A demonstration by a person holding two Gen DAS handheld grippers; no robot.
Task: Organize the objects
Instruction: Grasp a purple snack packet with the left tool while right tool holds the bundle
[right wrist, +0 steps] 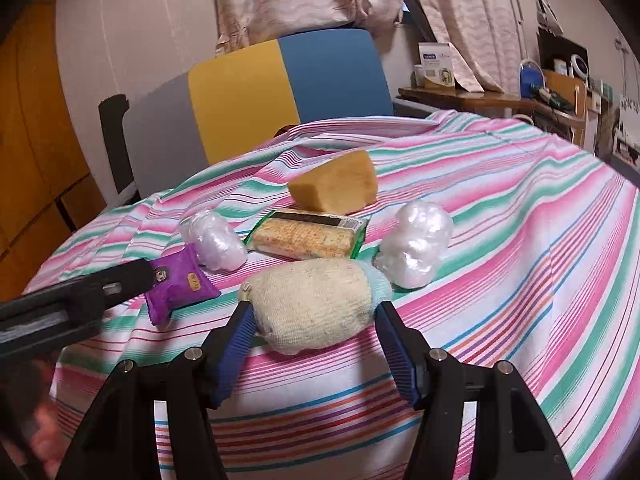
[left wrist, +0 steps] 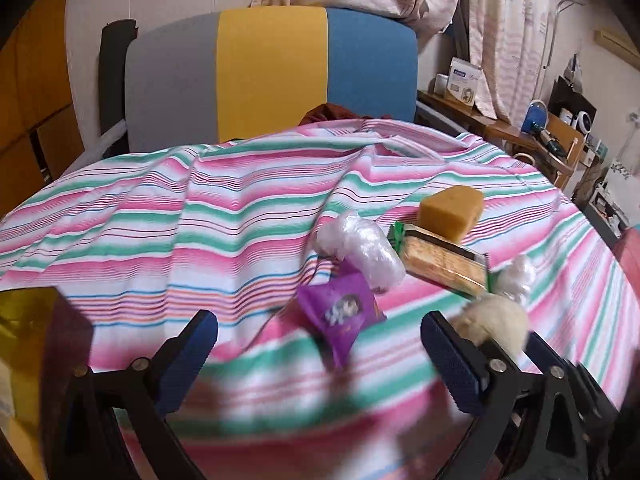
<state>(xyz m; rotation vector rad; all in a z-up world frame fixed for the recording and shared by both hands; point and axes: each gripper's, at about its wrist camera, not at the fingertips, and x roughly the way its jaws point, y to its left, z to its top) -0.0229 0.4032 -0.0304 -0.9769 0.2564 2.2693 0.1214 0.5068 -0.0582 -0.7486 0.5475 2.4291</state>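
On the striped cloth [left wrist: 160, 216] lie a purple snack packet [left wrist: 340, 314], two white plastic-wrapped bundles [left wrist: 362, 250] [left wrist: 516, 276], a green-edged cracker pack [left wrist: 440, 262], a yellow sponge [left wrist: 450, 210] and a cream rolled cloth [left wrist: 498, 326]. My left gripper [left wrist: 320, 338] is open, with the purple packet between its fingertips. My right gripper [right wrist: 312, 316] is open around the cream rolled cloth [right wrist: 316, 306], its fingers [right wrist: 236, 332] close on each side. The right view also shows the purple packet [right wrist: 180, 280], cracker pack [right wrist: 308, 238], sponge [right wrist: 336, 188] and both bundles [right wrist: 218, 242] [right wrist: 416, 246].
A chair with a grey, yellow and blue back [left wrist: 272, 76] stands behind the table. A yellow box [left wrist: 24, 356] sits at the left edge. A cluttered wooden desk [left wrist: 552, 136] is at the back right. The left gripper's body [right wrist: 68, 304] shows at the left of the right view.
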